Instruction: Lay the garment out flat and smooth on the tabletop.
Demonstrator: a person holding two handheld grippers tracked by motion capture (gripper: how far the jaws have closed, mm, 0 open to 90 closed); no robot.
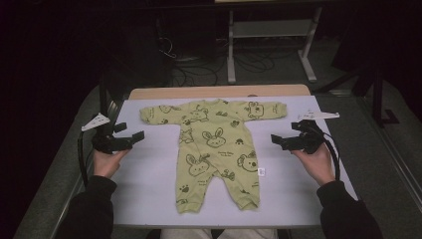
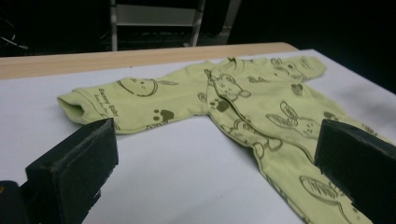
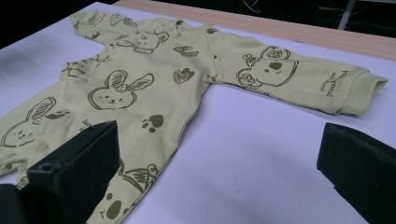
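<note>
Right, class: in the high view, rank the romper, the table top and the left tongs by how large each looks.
1. Table top
2. Romper
3. Left tongs
The tongs may sit slightly above the table, but the ranking holds.

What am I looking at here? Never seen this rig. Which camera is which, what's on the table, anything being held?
No robot arm here: a person sits at the table and holds a hand-operated two-jaw gripper in each hand.

The high view comes from a fixed camera above the person, looking forward and down. It shows the left gripper and the right gripper, one on each side of the garment.

The other two pictures come from cameras riding on the grippers, each looking out between its own two black jaws.

On the white table lies a light green baby romper with bunny and bear prints, spread flat, sleeves out, legs toward the person.

Nothing is held. Both grippers are open with jaws wide apart, pointing at the romper but not touching it.
</note>
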